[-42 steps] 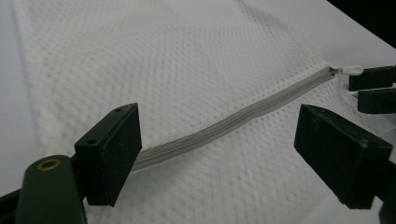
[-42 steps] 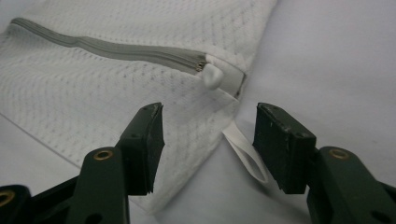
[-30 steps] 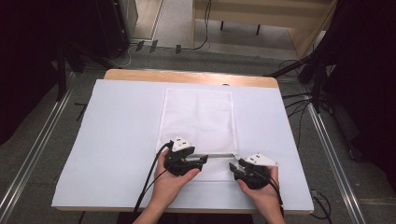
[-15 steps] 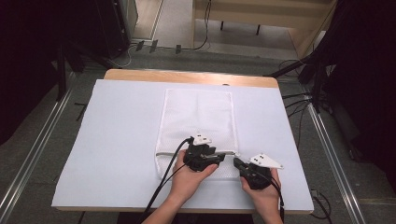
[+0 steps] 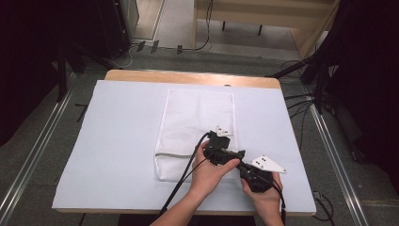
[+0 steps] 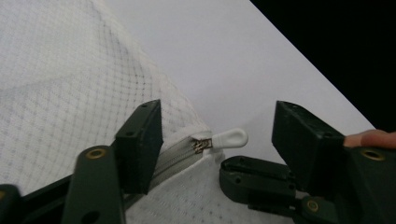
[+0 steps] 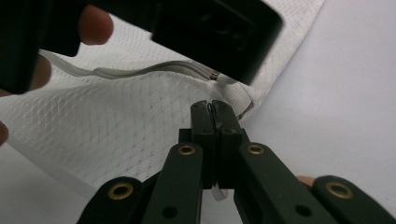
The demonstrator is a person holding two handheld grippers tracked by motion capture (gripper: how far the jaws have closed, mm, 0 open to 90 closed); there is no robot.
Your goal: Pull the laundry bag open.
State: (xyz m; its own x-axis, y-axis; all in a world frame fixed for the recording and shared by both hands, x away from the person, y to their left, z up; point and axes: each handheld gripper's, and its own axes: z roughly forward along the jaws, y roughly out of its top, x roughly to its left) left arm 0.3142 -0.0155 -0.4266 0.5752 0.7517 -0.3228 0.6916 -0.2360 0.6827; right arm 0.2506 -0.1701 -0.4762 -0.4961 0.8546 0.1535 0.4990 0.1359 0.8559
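We are looking at a white mesh zipper bag (image 5: 195,127) lying flat on the white-covered desk (image 5: 117,141), its long axis running from twelve to six o'clock, with the zippered mouth along the six o'clock end. The zipper (image 7: 140,71) is running across that end from nine to three o'clock, and its white pull tab (image 6: 229,137) is sitting at the three o'clock corner, pointing outward.

We are holding the right gripper (image 7: 215,112) with its jaws clamped together on the bag's edge just below the slider. The left gripper (image 6: 217,140) is hovering with its jaws apart, straddling the pull tab.

We judge this as the zipper step; next we would be closing the left jaws on the tab.
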